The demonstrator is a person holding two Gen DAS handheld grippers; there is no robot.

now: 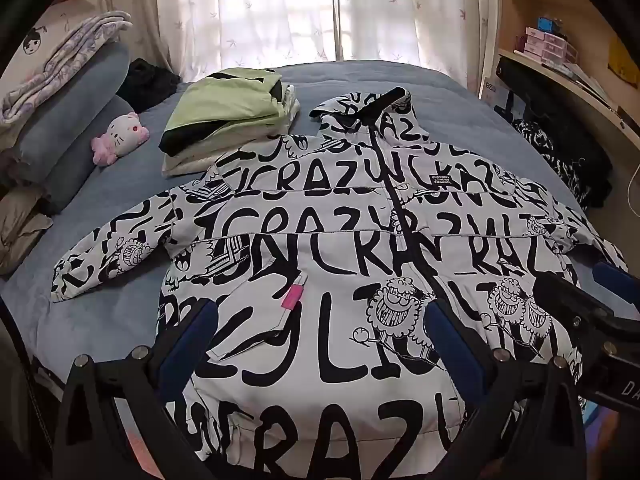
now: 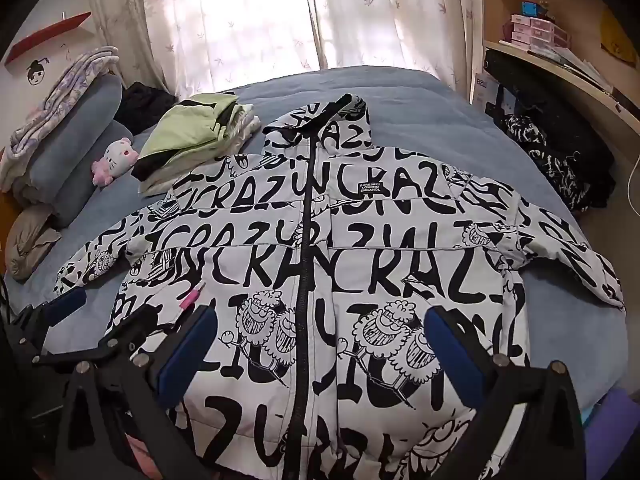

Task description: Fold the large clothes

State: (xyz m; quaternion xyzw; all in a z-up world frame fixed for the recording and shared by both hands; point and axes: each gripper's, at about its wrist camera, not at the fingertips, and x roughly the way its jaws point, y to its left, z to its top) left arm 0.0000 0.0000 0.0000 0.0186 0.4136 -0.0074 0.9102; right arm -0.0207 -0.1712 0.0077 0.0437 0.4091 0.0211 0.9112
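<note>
A large white hooded jacket (image 1: 320,248) with black "CRAZY" lettering lies flat and zipped, front up, on the blue bed (image 1: 104,320), sleeves spread out, hood at the far end. It also shows in the right wrist view (image 2: 320,264). My left gripper (image 1: 320,320) is open and empty above the jacket's lower left front, near the pink pocket tag (image 1: 292,296). My right gripper (image 2: 320,332) is open and empty above the lower right front; it shows at the right edge of the left wrist view (image 1: 600,300).
A folded stack of green and white clothes (image 1: 228,116) lies beyond the left sleeve. A pink and white plush toy (image 1: 120,136), blue pillows (image 1: 80,120) and blankets sit at the left. A dark patterned garment (image 1: 560,152) and shelves (image 1: 560,60) are at the right. Curtains hang behind.
</note>
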